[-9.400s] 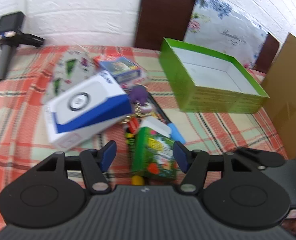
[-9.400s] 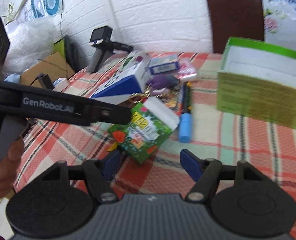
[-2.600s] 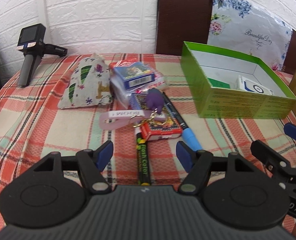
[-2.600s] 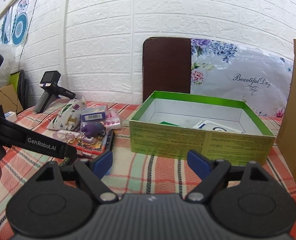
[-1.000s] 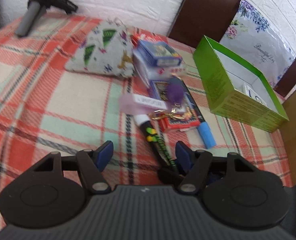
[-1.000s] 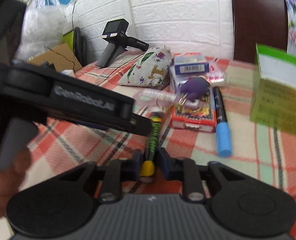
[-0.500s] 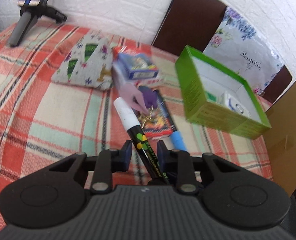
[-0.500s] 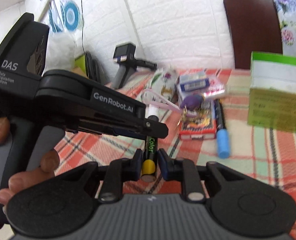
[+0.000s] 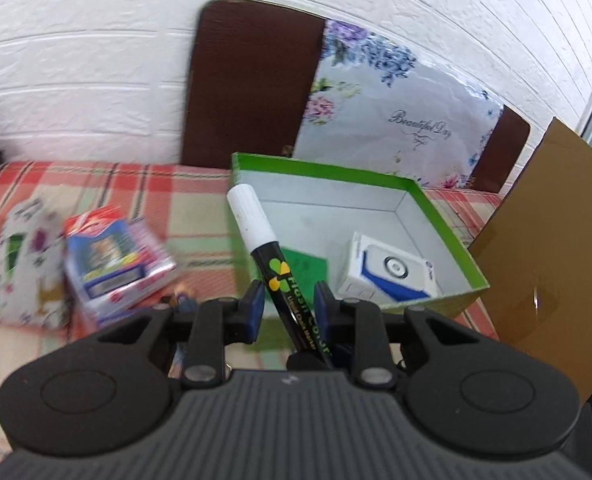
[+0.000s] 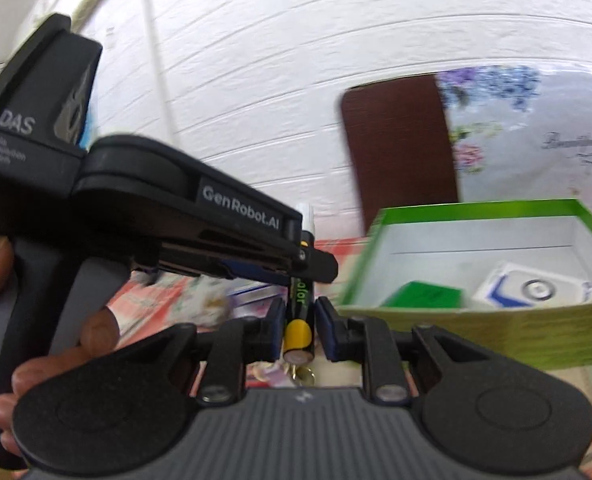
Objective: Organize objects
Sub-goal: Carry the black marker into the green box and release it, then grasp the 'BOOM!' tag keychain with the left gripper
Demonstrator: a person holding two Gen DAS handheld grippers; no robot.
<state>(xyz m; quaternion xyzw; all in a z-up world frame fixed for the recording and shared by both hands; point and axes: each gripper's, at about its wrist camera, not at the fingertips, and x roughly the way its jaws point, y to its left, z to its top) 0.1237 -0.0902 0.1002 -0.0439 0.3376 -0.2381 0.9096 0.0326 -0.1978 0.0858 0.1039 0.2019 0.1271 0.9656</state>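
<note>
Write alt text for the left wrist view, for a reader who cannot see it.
The left gripper holds a black marker with a white cap, lifted and angled toward an open green box on a plaid tablecloth. Inside the box lie a white-and-blue carton and a green packet. Blurred at left are a card pack and a patterned pouch.

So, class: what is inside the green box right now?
Inside the green box lie a white-and-blue carton and a flat green item. The held marker and the left claw cover part of the near corner, so anything there is hidden.
</note>
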